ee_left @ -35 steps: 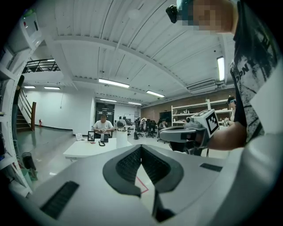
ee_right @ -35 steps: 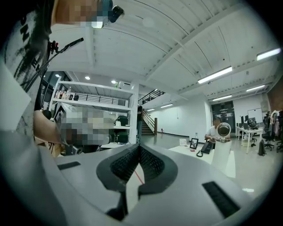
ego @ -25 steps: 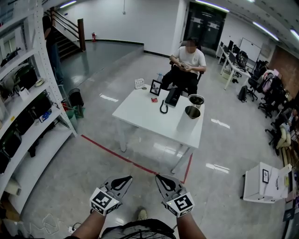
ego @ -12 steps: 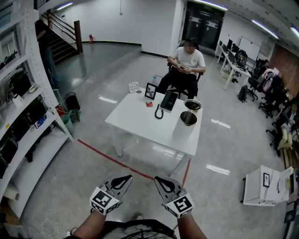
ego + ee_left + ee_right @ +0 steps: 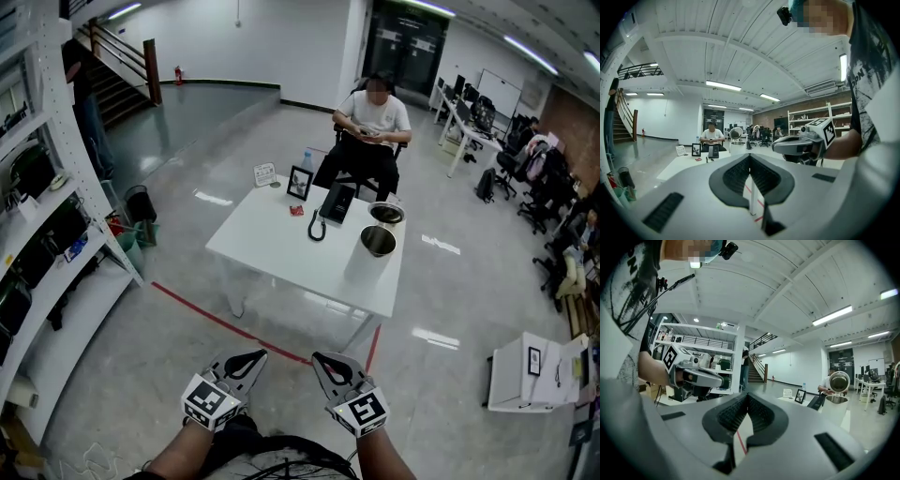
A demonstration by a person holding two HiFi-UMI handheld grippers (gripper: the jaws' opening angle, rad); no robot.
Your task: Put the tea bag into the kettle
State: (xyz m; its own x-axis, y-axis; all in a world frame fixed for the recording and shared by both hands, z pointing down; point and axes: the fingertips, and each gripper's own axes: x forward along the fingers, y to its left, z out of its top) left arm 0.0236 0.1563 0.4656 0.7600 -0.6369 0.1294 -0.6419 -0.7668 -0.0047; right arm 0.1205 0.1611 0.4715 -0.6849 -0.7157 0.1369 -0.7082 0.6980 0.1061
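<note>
A white kettle [image 5: 378, 246] with its lid [image 5: 391, 214] flipped up stands at the right end of a white table [image 5: 272, 248], well ahead of me. The small red tea bag [image 5: 296, 210] lies on the table near a black desk phone [image 5: 335, 202]. Both grippers hang low over the floor, far short of the table. My left gripper [image 5: 257, 357] is shut with nothing in it, and so is my right gripper [image 5: 320, 357]. The left gripper view shows the kettle [image 5: 736, 146] and tea bag [image 5: 698, 159] small and distant. The right gripper view shows the kettle [image 5: 836, 406] at right.
A person [image 5: 370, 122] sits behind the table. On the table also stand a picture frame [image 5: 300, 182], a sign card [image 5: 264, 173] and a bottle [image 5: 308, 161]. Shelving [image 5: 47, 234] lines the left. Red floor tape [image 5: 234, 323] runs before the table. A white cart [image 5: 534, 370] stands at right.
The table and kettle have shifted slightly left in the head view as the view moved. Both grippers stay low, side by side and shut.
</note>
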